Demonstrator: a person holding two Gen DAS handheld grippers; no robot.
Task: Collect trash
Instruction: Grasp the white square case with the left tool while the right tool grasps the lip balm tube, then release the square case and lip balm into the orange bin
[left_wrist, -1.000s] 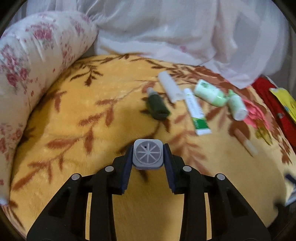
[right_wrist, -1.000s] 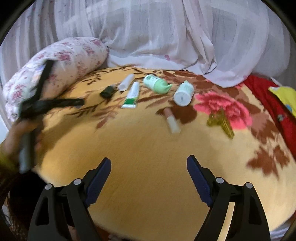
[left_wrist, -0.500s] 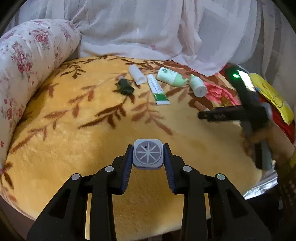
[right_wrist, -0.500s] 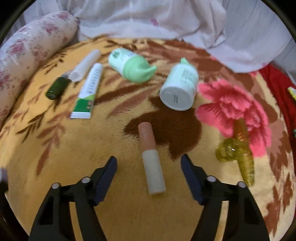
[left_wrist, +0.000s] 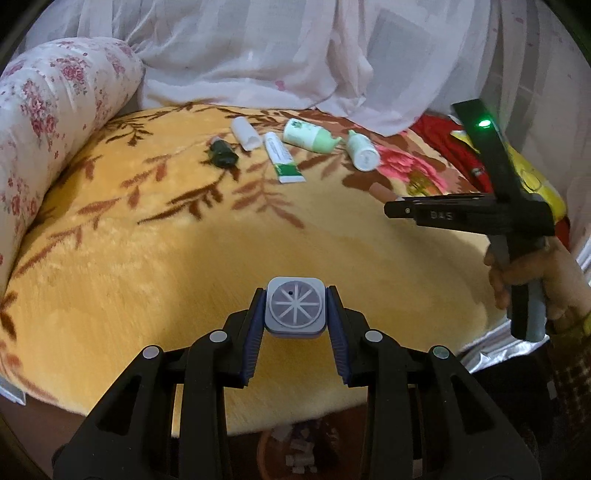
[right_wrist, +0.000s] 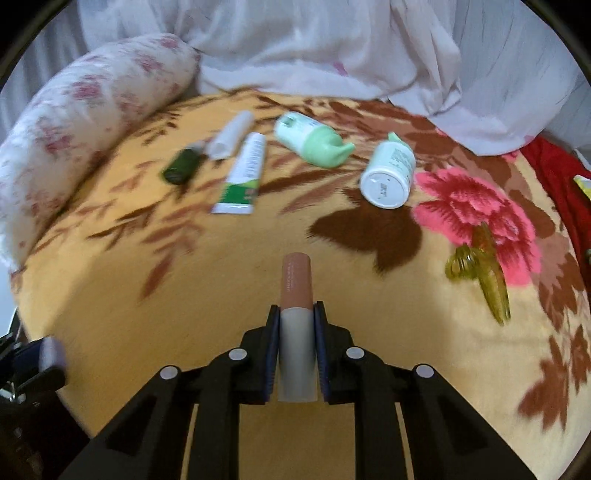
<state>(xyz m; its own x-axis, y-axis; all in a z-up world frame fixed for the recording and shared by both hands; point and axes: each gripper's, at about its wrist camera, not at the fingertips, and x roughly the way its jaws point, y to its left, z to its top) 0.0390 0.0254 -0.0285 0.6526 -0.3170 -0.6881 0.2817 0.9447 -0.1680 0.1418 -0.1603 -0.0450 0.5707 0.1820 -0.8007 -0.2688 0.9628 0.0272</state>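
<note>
The lipstick tube (right_wrist: 296, 317), light, rigid and probably slick, lies on the yellow blanket (right_wrist: 229, 295) nearer me than the white bottle (right_wrist: 388, 173), my right gripper (right_wrist: 296, 354) just closed on its grey end, my left gripper (left_wrist: 295, 325) clamping a grey cap (left_wrist: 295, 307).

The letters "DAS" stood in raised relief on the black side of the right gripper (left_wrist: 395, 209) as the left wrist view showed it. Small print ran along the pink part of the lipstick tube (right_wrist: 296, 295), on the base and label of the white bottle (right_wrist: 388, 177), and down the white-and-green tube (right_wrist: 243, 171), but it was all too small or blurred to be read.
</note>
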